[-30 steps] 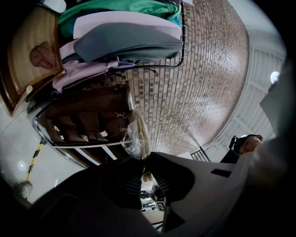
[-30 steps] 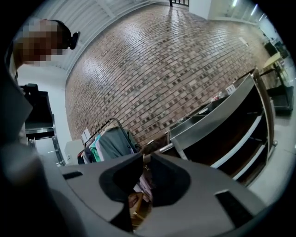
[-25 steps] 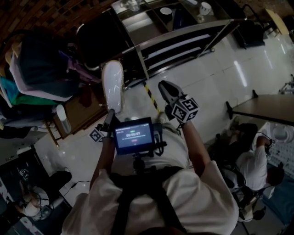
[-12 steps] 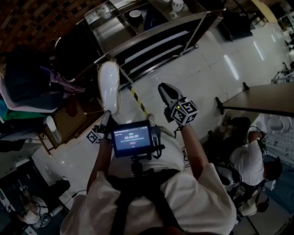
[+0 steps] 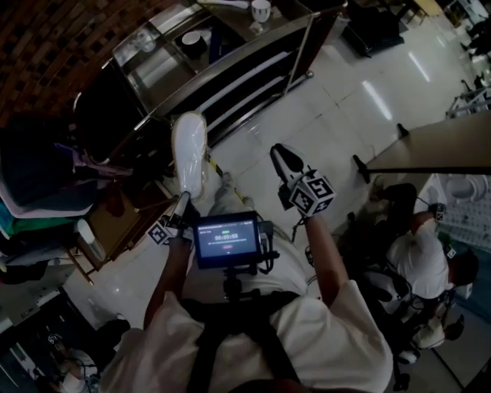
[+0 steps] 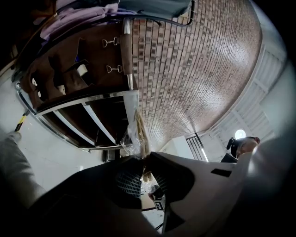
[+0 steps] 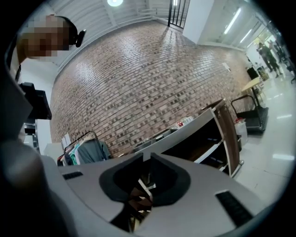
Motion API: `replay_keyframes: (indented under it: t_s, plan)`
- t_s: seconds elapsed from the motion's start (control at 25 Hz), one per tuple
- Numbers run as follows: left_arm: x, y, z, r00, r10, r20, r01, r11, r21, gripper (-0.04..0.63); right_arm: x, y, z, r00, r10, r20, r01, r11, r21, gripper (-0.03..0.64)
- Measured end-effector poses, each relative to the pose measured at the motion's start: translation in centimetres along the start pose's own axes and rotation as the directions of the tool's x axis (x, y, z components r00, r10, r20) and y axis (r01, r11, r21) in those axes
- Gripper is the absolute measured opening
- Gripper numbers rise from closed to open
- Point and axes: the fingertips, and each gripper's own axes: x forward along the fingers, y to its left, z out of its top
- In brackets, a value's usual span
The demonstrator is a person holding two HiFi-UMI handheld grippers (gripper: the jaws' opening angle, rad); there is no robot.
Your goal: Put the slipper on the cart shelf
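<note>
A white slipper (image 5: 189,152) hangs sole-up in the head view, above the floor in front of the steel cart (image 5: 230,71). My left gripper (image 5: 184,199) is shut on its near end. In the left gripper view the slipper (image 6: 137,128) shows edge-on in clear plastic, rising from the closed left gripper (image 6: 144,160), with the cart's shelves (image 6: 78,121) to the left. My right gripper (image 5: 281,154) is to the right of the slipper, shut and holding nothing. In the right gripper view the right gripper (image 7: 147,162) points at the cart (image 7: 203,126) before a brick wall.
A cup (image 5: 261,10) and a bowl (image 5: 192,38) stand on the cart's top. A clothes rack (image 5: 42,173) and a wooden stand (image 5: 126,211) are at the left. A table (image 5: 430,147) and a seated person (image 5: 418,261) are at the right.
Both grippers and the slipper have been carried closer to the cart, which now lies more to the left in the head view. The grip on the slipper is unchanged.
</note>
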Motion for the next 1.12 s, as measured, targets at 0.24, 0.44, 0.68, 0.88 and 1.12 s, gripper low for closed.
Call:
replay_keyframes:
  t_s: [0.24,0.44,0.68,0.88,1.12]
  plan:
    - [4.7,2.3,-0.3,0.996,0.009,-0.090,-0.010,1.000,-0.011,0.051,-0.3,-3.0,1.7,0.998,-0.058,0.034,0.057,0.998,0.017,0.078]
    - [8.7,5.7,-0.4,0.991,0.045,-0.124,-0.051,0.997,-0.051,0.051,0.9,-6.2,2.6,0.996,-0.091,0.014,0.091,0.996,0.008,0.078]
    - [14.1,8.1,0.4,0.989,0.057,-0.139,-0.065,0.996,-0.060,0.051,4.8,-9.5,5.5,0.996,-0.084,-0.042,0.083,0.996,-0.012,0.078]
    - [16.7,10.2,-0.4,0.987,0.056,-0.150,-0.072,0.992,-0.101,0.051,7.5,-11.9,6.6,0.993,-0.087,-0.079,0.085,0.996,-0.031,0.078]
    - [17.9,11.4,-0.9,0.982,0.074,-0.173,-0.093,0.990,-0.104,0.051,9.3,-12.2,6.0,0.989,-0.072,-0.131,0.072,0.997,-0.006,0.078]
